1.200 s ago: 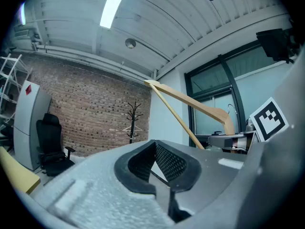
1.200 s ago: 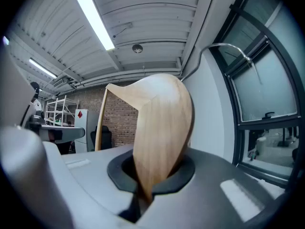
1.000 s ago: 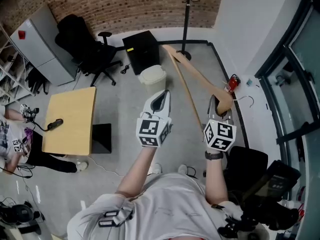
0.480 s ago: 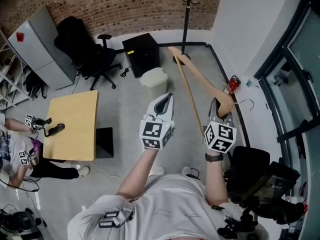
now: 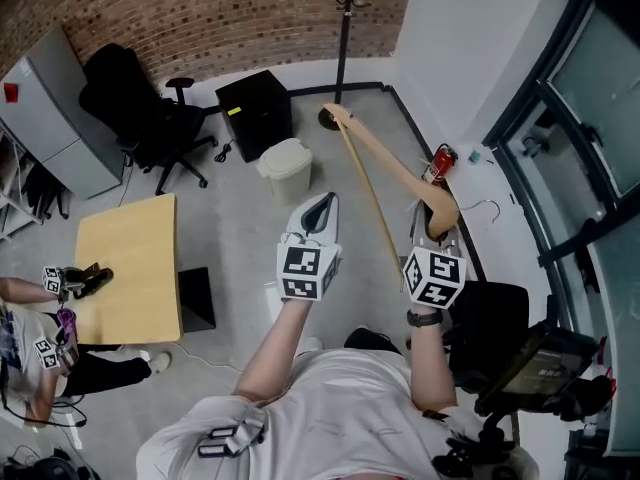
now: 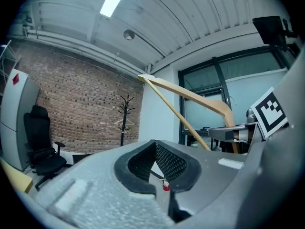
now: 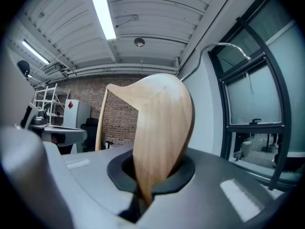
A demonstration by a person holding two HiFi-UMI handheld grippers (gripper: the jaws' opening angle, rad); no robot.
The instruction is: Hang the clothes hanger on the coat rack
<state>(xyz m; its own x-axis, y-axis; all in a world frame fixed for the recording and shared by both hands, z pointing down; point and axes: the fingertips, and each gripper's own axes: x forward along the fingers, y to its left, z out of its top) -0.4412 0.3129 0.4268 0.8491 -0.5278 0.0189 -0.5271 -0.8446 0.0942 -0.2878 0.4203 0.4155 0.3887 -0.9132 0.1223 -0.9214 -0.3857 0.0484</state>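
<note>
At the far left of the head view a table [image 5: 130, 268] is seen, with no part in the task. Next comes the left gripper [image 5: 325, 200]: its jaws are pressed together with nothing between them, and it is held out beside the load without touching it. Beyond it, by the brick wall, the rack [image 5: 343, 38] is seen, well apart from both grippers. The hanger [image 5: 440, 203] is pinched at one wooden end by the right gripper [image 5: 432, 233], whose jaws are clamped on the wood; the far end is pointed towards the rack and the wire hook [image 5: 487, 206] juts out to the right. The step in hand is judged to be the carry to the rack. For the next move, the gap must be closed, then the hanger raised and turned so that the hook can be dropped over a peg.
</note>
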